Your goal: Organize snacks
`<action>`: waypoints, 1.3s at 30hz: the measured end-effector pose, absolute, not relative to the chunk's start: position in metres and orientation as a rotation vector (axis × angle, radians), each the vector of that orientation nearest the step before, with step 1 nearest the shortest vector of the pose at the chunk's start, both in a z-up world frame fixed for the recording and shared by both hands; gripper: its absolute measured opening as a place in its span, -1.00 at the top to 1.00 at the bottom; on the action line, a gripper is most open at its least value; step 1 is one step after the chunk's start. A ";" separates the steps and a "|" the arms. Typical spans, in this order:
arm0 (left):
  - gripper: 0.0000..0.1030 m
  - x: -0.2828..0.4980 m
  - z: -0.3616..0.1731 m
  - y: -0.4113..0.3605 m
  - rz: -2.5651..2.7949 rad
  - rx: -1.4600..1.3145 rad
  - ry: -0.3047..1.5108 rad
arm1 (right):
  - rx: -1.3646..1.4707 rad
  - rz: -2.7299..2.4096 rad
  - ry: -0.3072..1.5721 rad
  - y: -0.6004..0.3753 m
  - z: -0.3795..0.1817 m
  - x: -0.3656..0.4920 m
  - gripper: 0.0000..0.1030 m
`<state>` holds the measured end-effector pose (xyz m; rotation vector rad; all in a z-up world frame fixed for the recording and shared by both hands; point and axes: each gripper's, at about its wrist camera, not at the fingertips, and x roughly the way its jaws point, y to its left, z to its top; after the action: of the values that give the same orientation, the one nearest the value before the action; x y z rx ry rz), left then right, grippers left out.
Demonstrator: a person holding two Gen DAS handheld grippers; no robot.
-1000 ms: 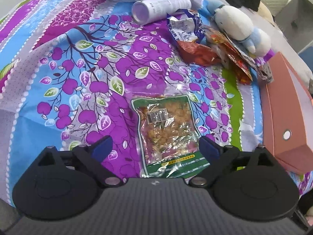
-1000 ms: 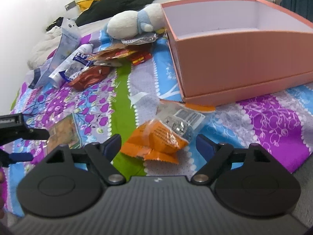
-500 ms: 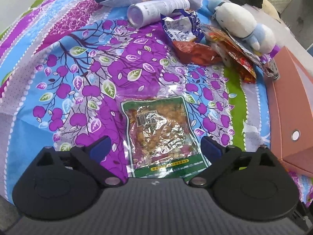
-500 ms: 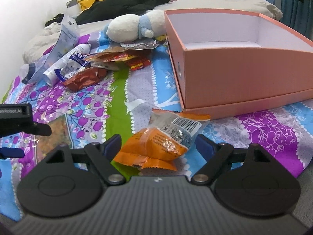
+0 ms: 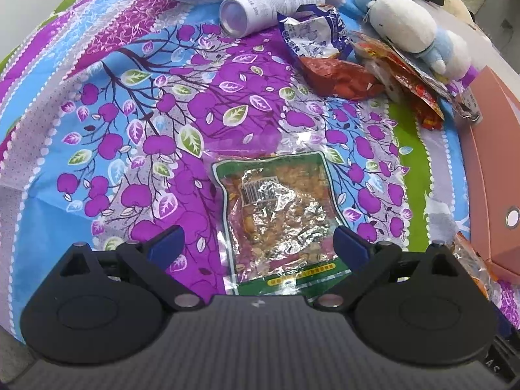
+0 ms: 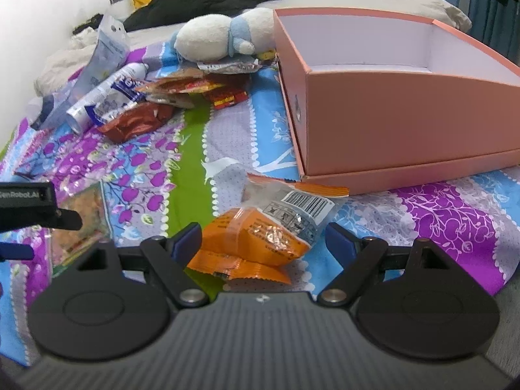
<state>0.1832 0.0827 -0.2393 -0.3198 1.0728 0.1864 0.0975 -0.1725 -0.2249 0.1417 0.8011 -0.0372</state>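
Between the spread, empty left tongs (image 5: 258, 243) lies the green-edged snack bag (image 5: 279, 217) on the bed cover (image 5: 97, 113), nearer than a second ago. Right tongs (image 6: 263, 239) stay open over the orange packet (image 6: 260, 237); pink box (image 6: 390, 120) just beyond.

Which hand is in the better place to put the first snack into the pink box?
Probably the right. Its open gripper frames the orange snack bag, which lies just in front of the pink box. The left gripper is open over the green-edged snack pack, farther from the box.
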 end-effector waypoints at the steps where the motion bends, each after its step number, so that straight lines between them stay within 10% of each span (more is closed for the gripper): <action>1: -0.93 0.184 -0.241 0.083 0.188 -0.321 1.072 | 0.146 -0.034 0.803 -0.173 -0.227 0.099 -0.64; 22: -0.90 0.215 -0.261 0.057 0.125 -0.148 1.049 | 0.056 0.086 0.821 -0.154 -0.230 0.109 0.05; 39: -0.13 0.198 -0.232 0.065 0.037 -0.154 0.994 | 0.047 0.119 0.756 -0.158 -0.209 0.096 0.09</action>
<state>0.1977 0.0653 -0.2317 -0.1539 0.9937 0.0366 0.0962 -0.1581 -0.2091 0.0474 0.7562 0.1194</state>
